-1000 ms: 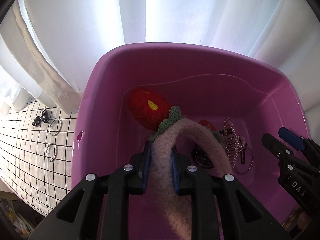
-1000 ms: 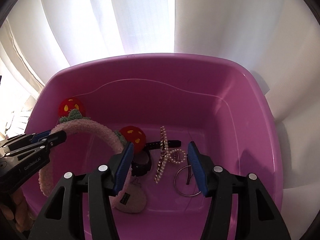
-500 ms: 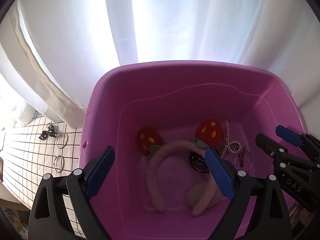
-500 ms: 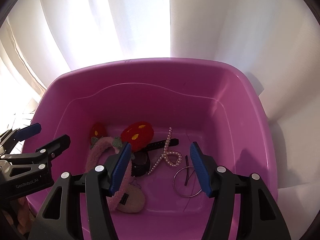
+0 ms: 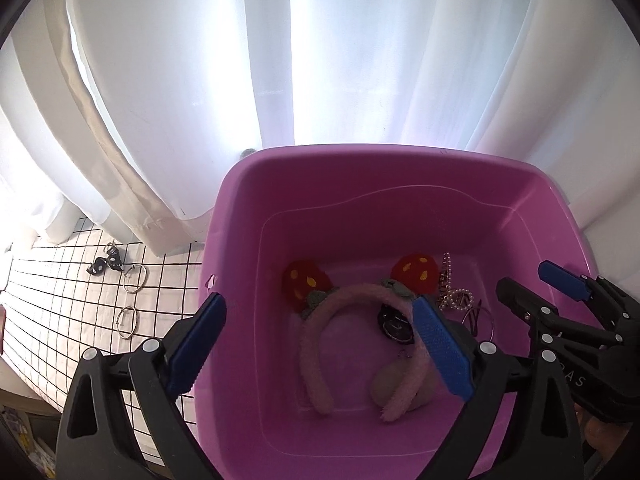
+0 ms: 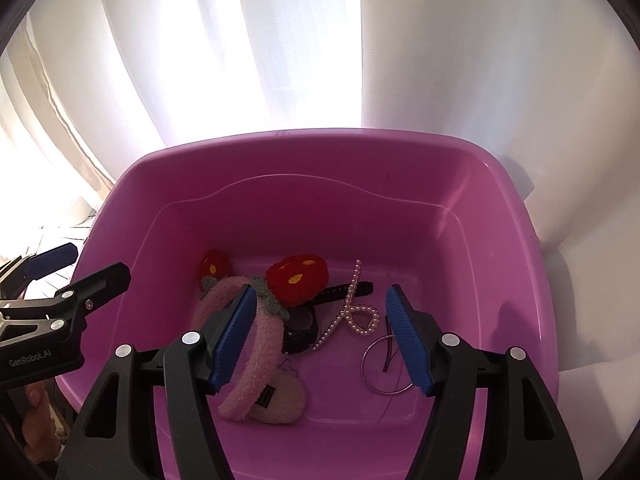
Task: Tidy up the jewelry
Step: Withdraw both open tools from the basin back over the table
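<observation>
Outside basin [image 5: 224, 216], 2 rings [image 5: 129, 322] and curtain [image 5: 160, 100] beside grid cloth [image 5: 52, 312].

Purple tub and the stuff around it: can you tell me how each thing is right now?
Tub: upright, holding jewelry.
Headband: lying in the tub, let go.
Pearl clip: lying on the tub floor.
Watch: partly under the headband.
Ring: flat on the tub floor.
Pouch: lying in the tub, partly under the headband.
Two rings: outside, on the checked cloth.
Left gripper: open, empty.
Right gripper: open, empty.
</observation>
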The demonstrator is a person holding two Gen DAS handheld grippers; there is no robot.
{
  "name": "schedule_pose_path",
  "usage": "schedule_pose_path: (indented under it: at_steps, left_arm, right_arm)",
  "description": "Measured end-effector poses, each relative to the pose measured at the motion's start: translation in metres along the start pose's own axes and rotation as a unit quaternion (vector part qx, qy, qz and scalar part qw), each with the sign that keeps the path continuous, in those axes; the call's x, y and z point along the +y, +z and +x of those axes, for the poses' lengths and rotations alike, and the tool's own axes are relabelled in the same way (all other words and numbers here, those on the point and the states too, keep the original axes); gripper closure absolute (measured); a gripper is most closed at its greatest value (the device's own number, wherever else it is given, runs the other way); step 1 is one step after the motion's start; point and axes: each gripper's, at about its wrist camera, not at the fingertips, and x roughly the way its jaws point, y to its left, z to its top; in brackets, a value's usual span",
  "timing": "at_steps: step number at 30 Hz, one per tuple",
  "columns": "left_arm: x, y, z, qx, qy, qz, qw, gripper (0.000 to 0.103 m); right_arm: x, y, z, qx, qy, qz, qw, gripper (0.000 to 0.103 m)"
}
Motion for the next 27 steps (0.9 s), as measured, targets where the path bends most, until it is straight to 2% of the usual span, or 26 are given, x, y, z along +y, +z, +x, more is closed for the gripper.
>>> schedule_pose_path:
  at_steps: [5, 13, 27]
  left_arm:
    - [0.009, -0.001, -0.009, -0.008, 0.002, 0.000, 1.0000, 0.009]
    - [0.040, -0.005, -0.025, -0.020, 0.006, -0.015, 0.9997, 0.008]
    - [0.129, -0.003, -0.063, -0.053, 0.020, -0.038, 0.9976, 0.008]
  right_arm:
    - [0.006, -0.003, -0.004, 0.001, 0.007, 0.003, 1.000, 0.035]
    - [0.029, -0.005, -0.013, -0.007, 0.012, 0.003, 1.000, 0.035]
    - [0.113, 0.008, -0.033, -0.048, 0.030, -0.015, 0.998, 0.034]
